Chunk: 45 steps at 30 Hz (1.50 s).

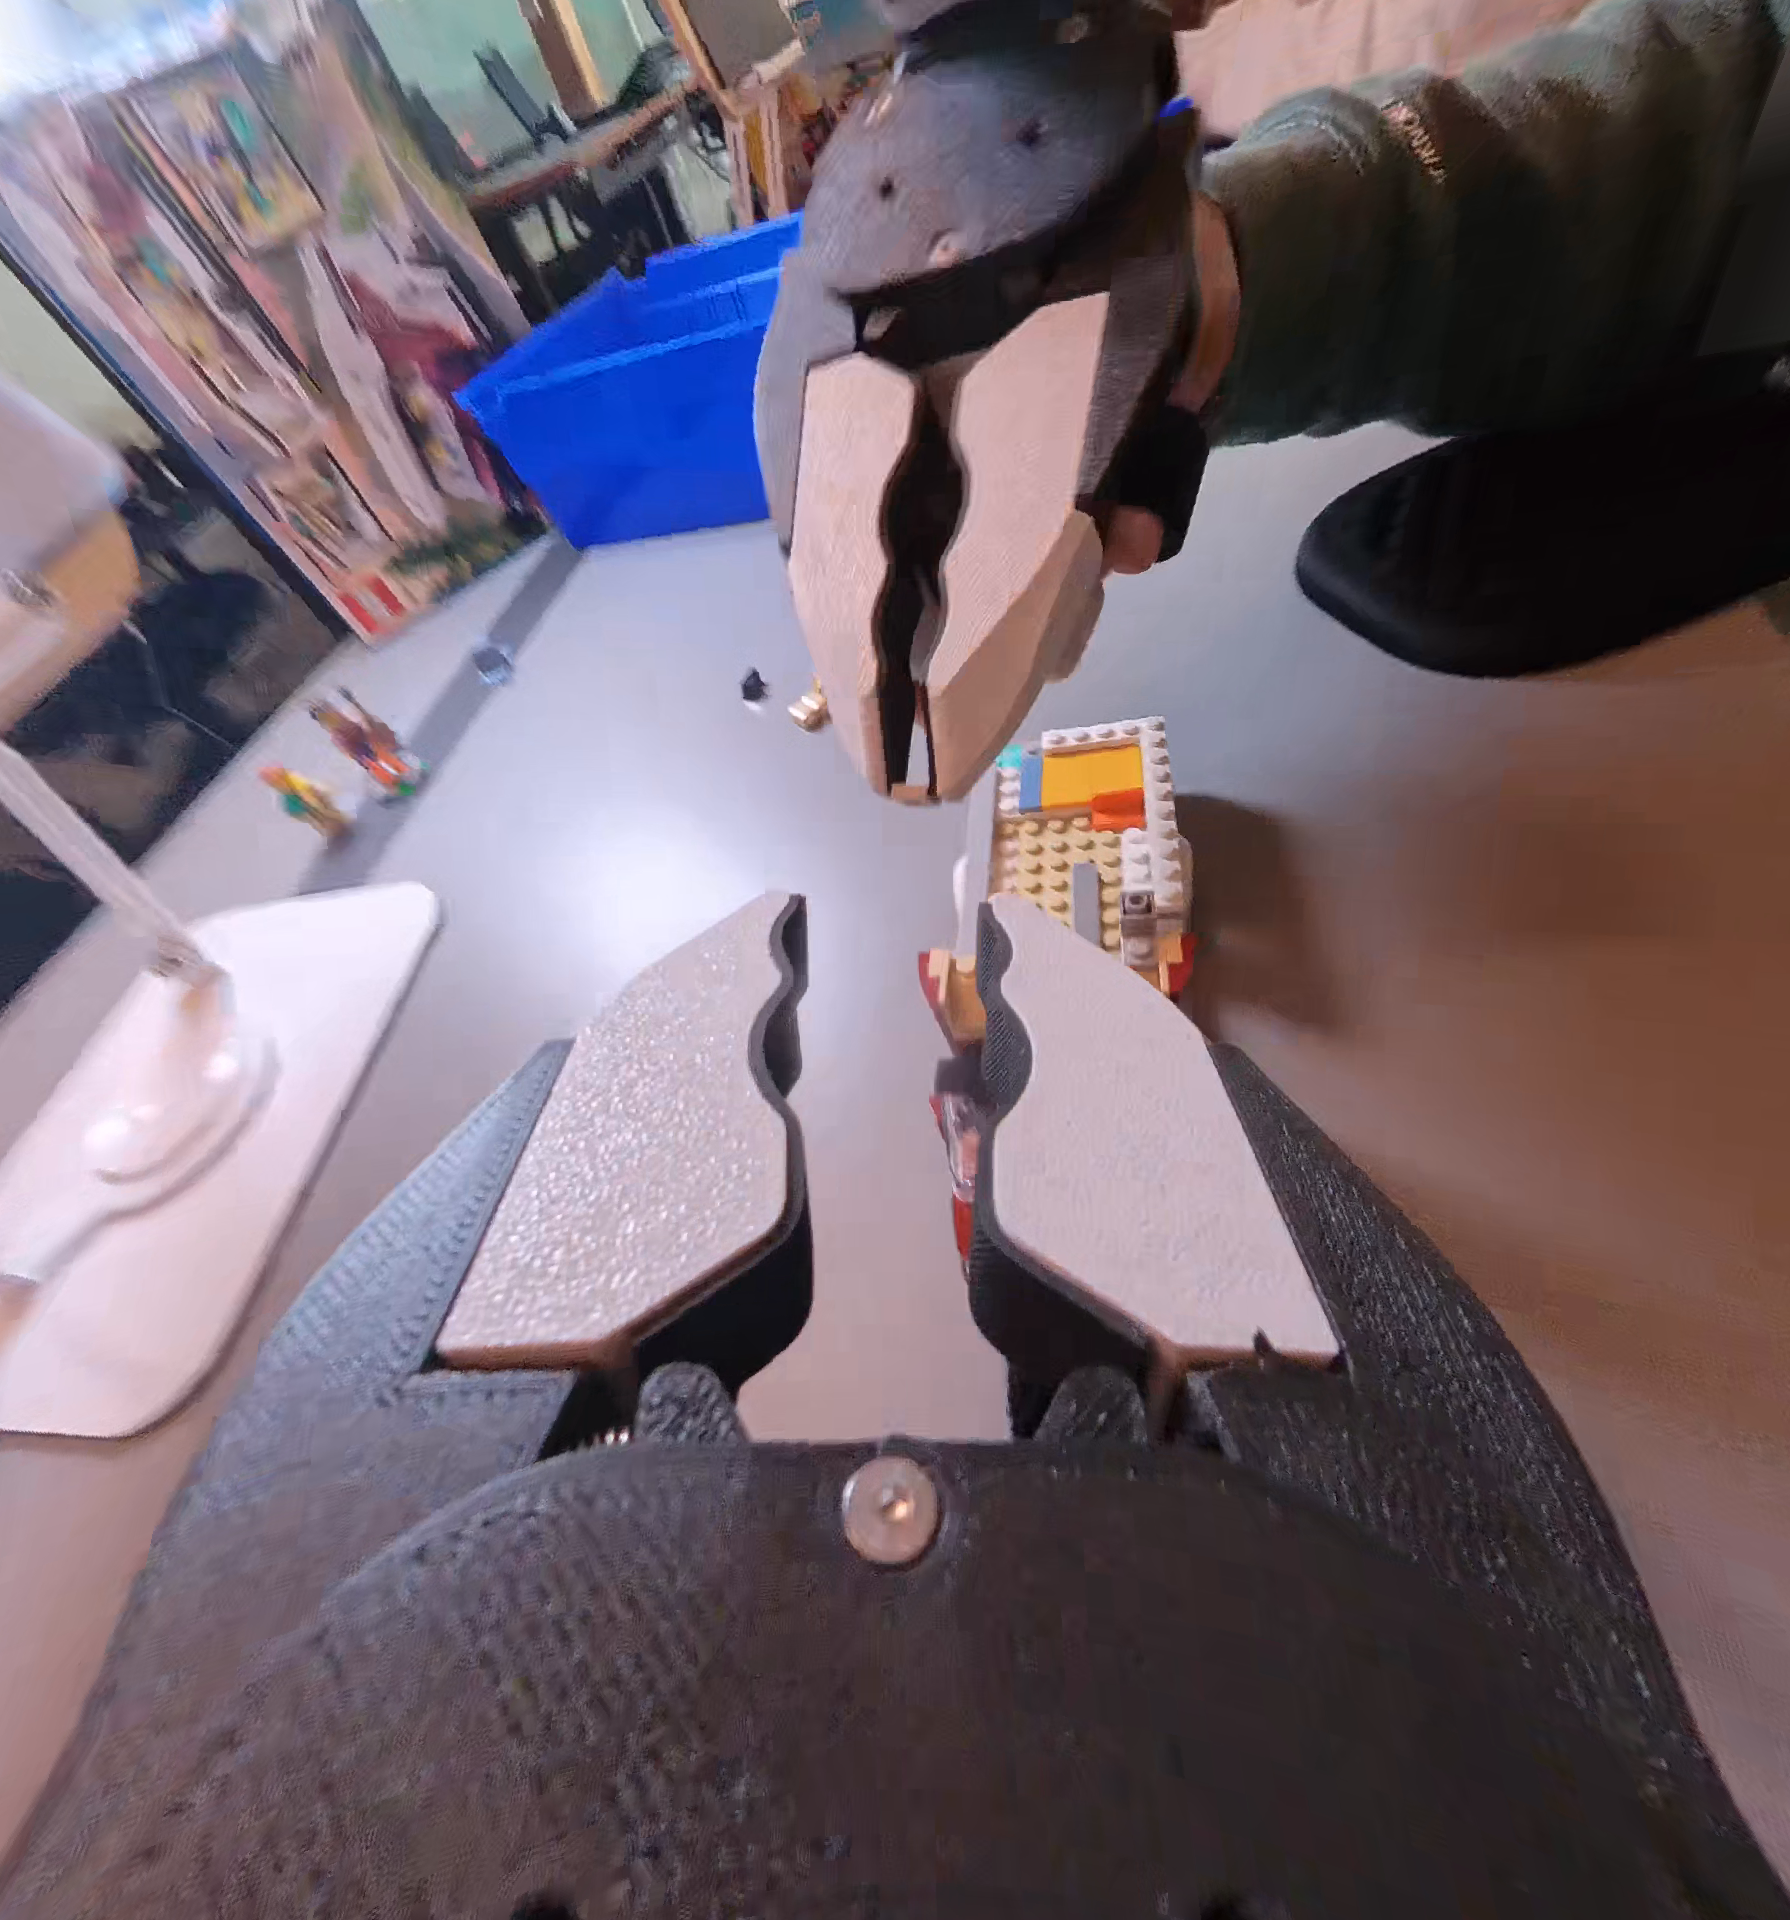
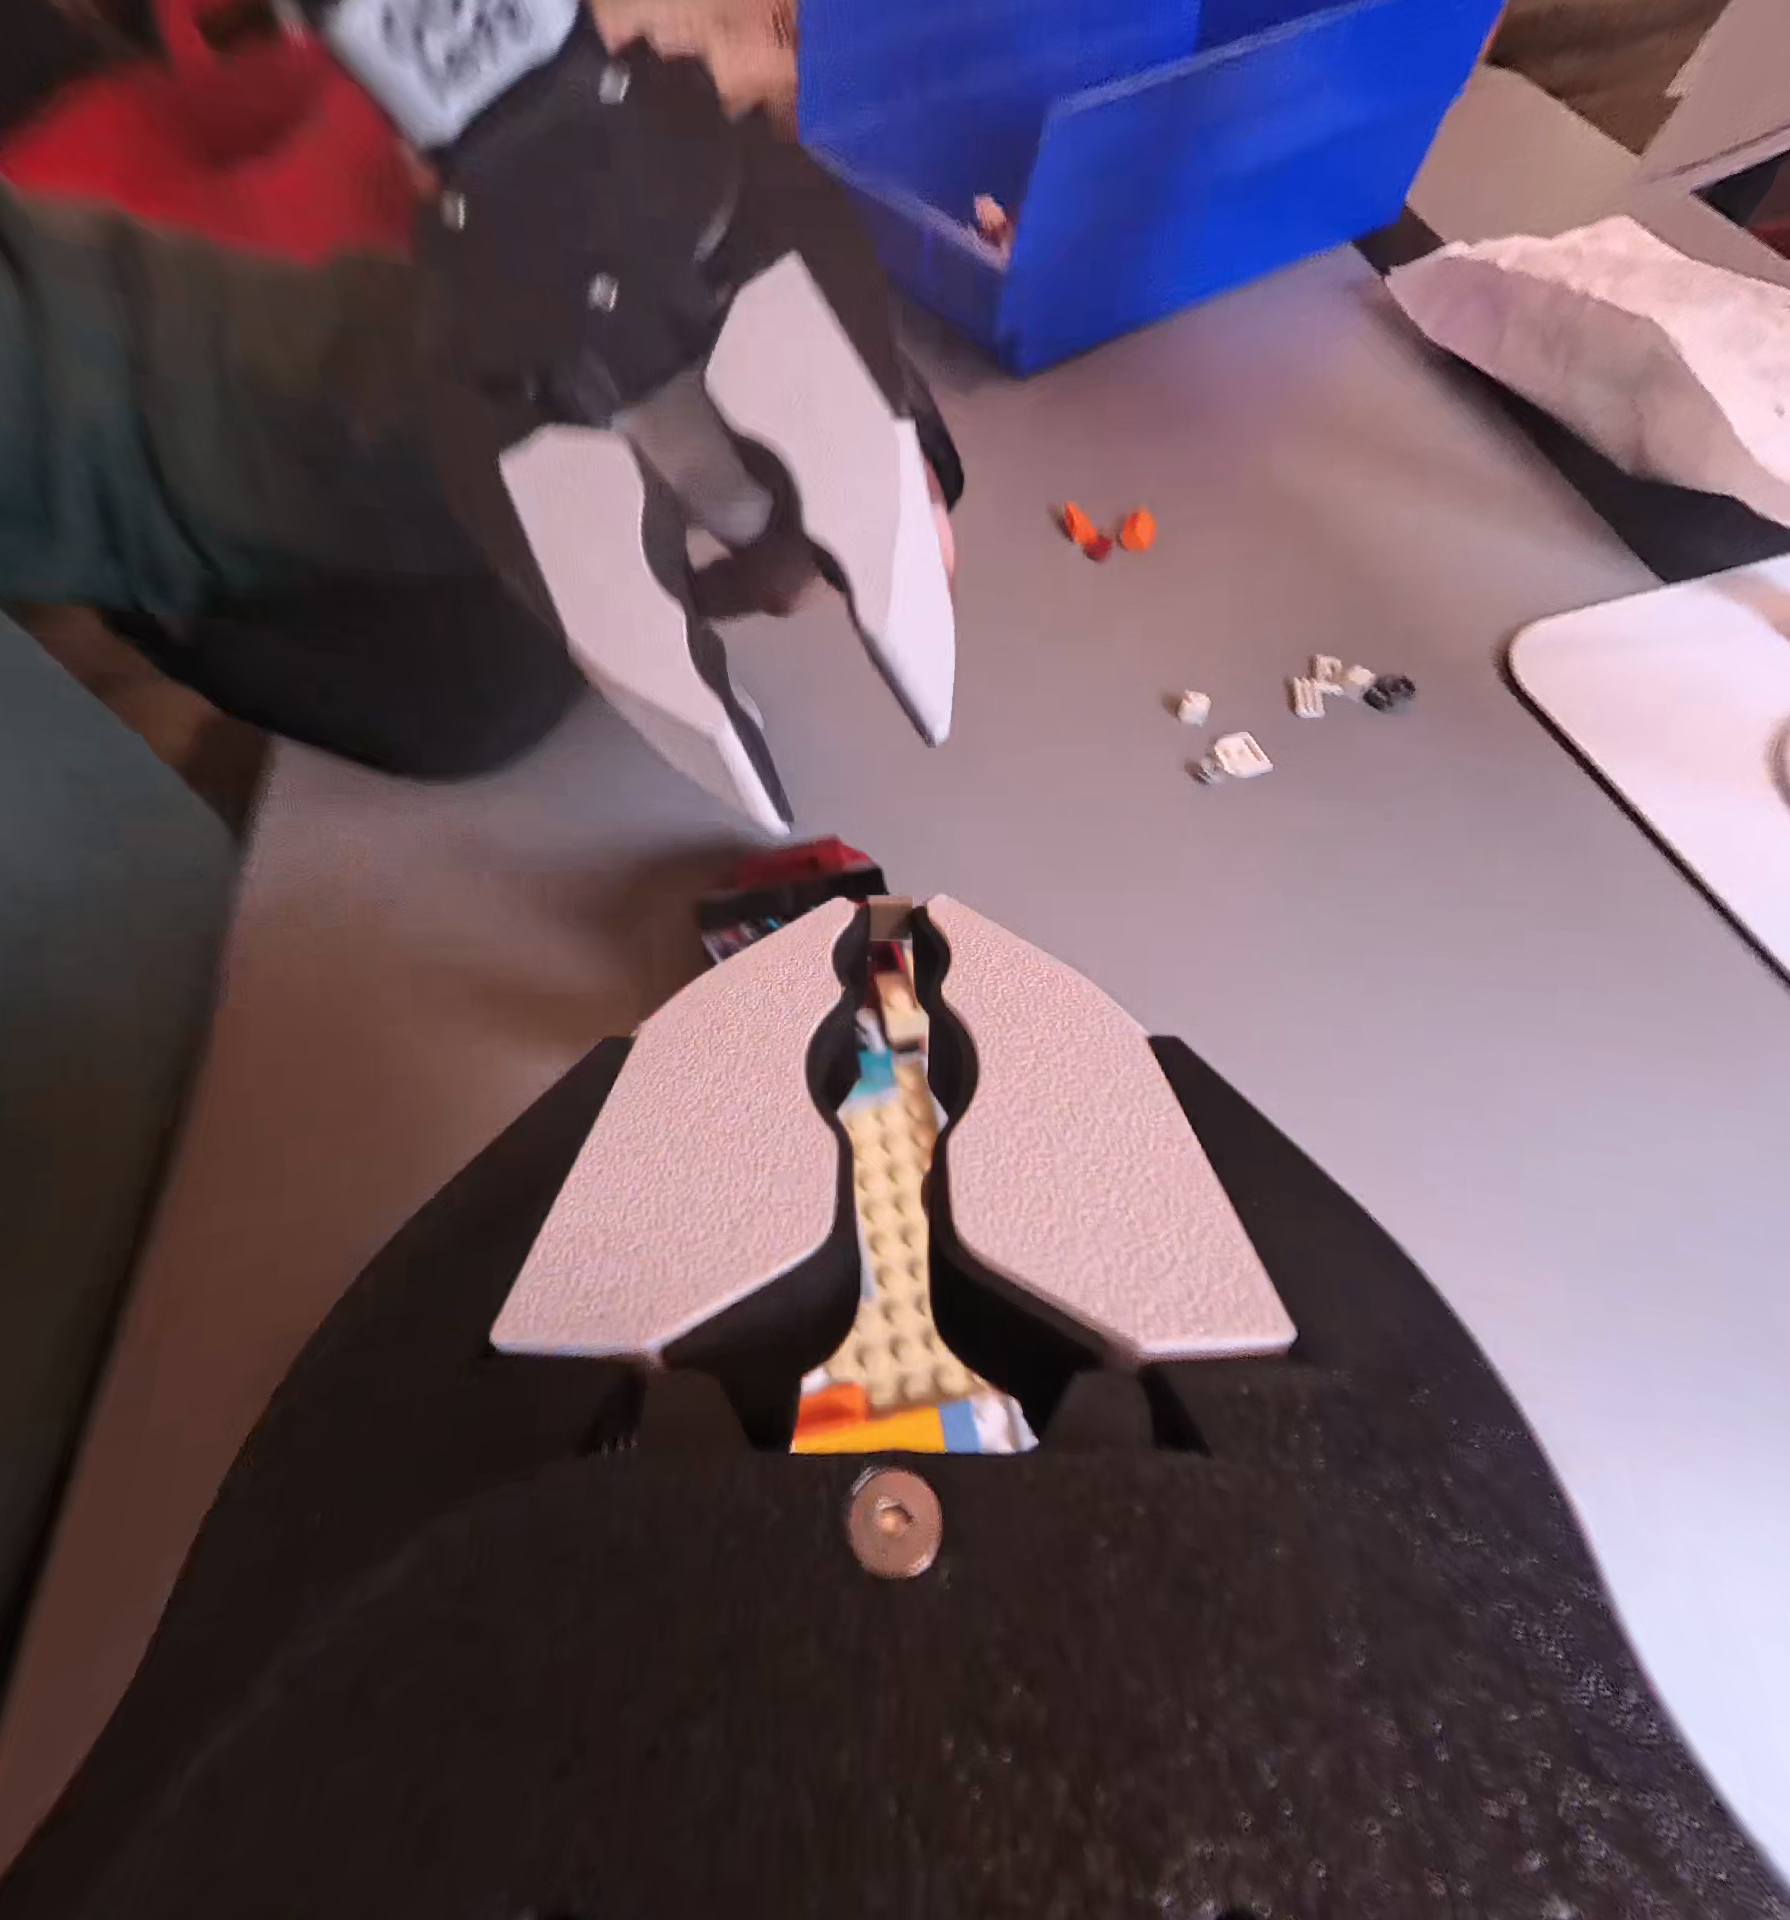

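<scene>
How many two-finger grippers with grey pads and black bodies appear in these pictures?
2. The left gripper hangs open beside the tan brick model; the right gripper pinches a small tan brick above it.

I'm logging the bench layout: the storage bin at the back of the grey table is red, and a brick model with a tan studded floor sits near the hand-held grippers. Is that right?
Not quite: the storage bin at the back of the grey table is blue, not red, as both wrist views show. The rest stands: the brick model with its tan studded floor sits near the hand-held grippers.
</scene>
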Available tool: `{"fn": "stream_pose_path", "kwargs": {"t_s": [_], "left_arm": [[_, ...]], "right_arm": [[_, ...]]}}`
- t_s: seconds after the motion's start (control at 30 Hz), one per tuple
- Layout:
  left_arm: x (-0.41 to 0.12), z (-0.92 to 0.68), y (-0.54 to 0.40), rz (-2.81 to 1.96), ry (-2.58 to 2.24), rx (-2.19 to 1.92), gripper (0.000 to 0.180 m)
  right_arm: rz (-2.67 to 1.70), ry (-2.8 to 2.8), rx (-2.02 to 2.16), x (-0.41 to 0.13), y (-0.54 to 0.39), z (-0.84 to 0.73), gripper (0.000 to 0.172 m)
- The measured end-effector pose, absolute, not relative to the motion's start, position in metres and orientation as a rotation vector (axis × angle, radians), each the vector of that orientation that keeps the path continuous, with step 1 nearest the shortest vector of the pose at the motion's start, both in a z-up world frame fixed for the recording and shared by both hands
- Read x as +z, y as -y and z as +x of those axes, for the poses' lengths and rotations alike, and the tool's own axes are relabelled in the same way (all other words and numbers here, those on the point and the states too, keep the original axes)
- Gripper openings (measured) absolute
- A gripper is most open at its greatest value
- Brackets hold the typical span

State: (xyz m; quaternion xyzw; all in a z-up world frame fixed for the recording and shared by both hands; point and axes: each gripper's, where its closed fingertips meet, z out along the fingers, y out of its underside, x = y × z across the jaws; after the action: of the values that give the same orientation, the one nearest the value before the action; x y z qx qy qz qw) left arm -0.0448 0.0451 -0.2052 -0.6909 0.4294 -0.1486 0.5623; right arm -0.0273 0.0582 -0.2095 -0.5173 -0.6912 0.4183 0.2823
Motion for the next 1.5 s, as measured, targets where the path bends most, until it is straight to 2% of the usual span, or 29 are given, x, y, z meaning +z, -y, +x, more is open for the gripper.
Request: {"fn": "stream_pose_path", "kwargs": {"t_s": [0.07, 0.27, 0.4, 0.57, 0.67, 0.87, 1.07, 1.23, 1.5], "left_arm": [[-0.196, -0.035, -0.041, -1.534, -1.083, -0.195, 0.024], [-0.196, -0.025, -0.035, -1.414, -1.238, 0.157, 0.020], [-0.189, -0.023, -0.033, -1.362, -1.240, 0.191, 0.010], [-0.189, -0.024, -0.035, -1.364, -1.215, 0.159, 0.009], [-0.188, -0.033, -0.040, -1.412, -1.148, 0.086, 0.009], [-0.216, -0.131, -0.083, -1.751, -0.805, 0.047, 0.008], [-0.291, -0.189, -0.107, -2.133, -0.651, 0.041, 0.009], [-0.305, -0.203, -0.117, -2.244, -0.526, 0.055, 0.009], [-0.294, -0.202, -0.112, -2.217, -0.505, 0.025, 0.033]], "right_arm": [[-1.422, 1.797, 1.265, -0.202, -0.049, -0.032, 0.008], [-1.525, 1.732, 1.474, -0.191, -0.027, -0.036, 0.008], [-1.545, 1.696, 1.556, -0.187, -0.024, -0.033, 0.008], [-1.592, 1.643, 1.617, -0.186, -0.027, -0.034, 0.013], [-1.595, 1.634, 1.518, -0.189, -0.037, -0.032, 0.022], [-1.553, 1.723, 1.014, -0.218, -0.055, -0.001, 0.023], [-1.682, 1.772, 0.876, -0.254, -0.066, 0.030, 0.018], [-1.685, 1.844, 0.831, -0.262, -0.067, 0.036, 0.017], [-1.621, 1.988, 0.712, -0.275, -0.063, 0.029, 0.010]]}}
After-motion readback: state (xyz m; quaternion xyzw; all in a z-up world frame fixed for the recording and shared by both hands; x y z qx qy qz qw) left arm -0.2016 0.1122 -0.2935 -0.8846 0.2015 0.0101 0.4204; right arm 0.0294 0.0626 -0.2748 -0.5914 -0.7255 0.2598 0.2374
